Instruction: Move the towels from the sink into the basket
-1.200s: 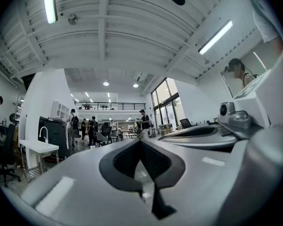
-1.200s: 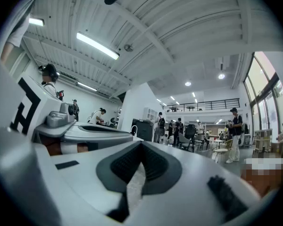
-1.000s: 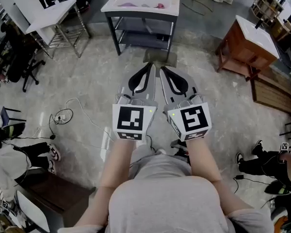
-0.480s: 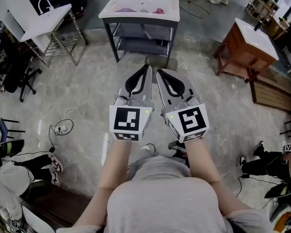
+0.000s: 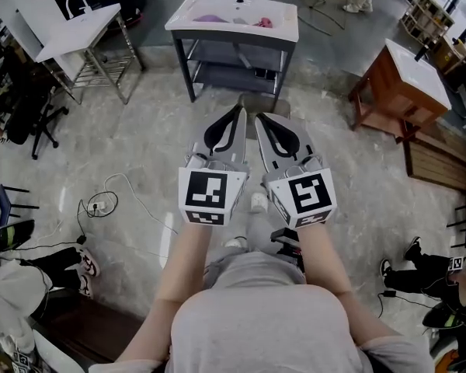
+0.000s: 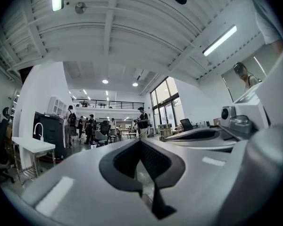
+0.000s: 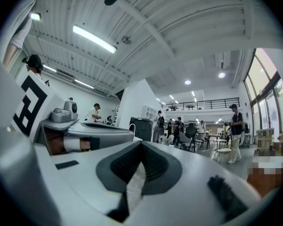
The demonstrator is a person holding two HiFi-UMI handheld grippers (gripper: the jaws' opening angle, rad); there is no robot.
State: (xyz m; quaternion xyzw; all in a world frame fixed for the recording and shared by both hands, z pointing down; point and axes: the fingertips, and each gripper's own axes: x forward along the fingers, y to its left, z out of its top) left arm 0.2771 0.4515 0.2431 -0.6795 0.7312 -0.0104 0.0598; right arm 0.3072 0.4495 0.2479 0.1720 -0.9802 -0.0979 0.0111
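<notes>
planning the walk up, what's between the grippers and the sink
Head view: bare floor and one low greyish thing in front of the sink; what it is I cannot tell.

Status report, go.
Left gripper, right gripper: jaws shut, empty. Purple towel and pink towel in the sink, far ahead. No obstacle on the floor between.

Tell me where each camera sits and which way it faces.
Head view: on the person's head, facing steeply down; shows forearms, left gripper, right gripper, the sink ahead.
Left gripper view: on the left gripper, level along its shut jaws toward the hall.
Right gripper view: on the right gripper, likewise.
Shared: each gripper view shows the other gripper beside it.
</notes>
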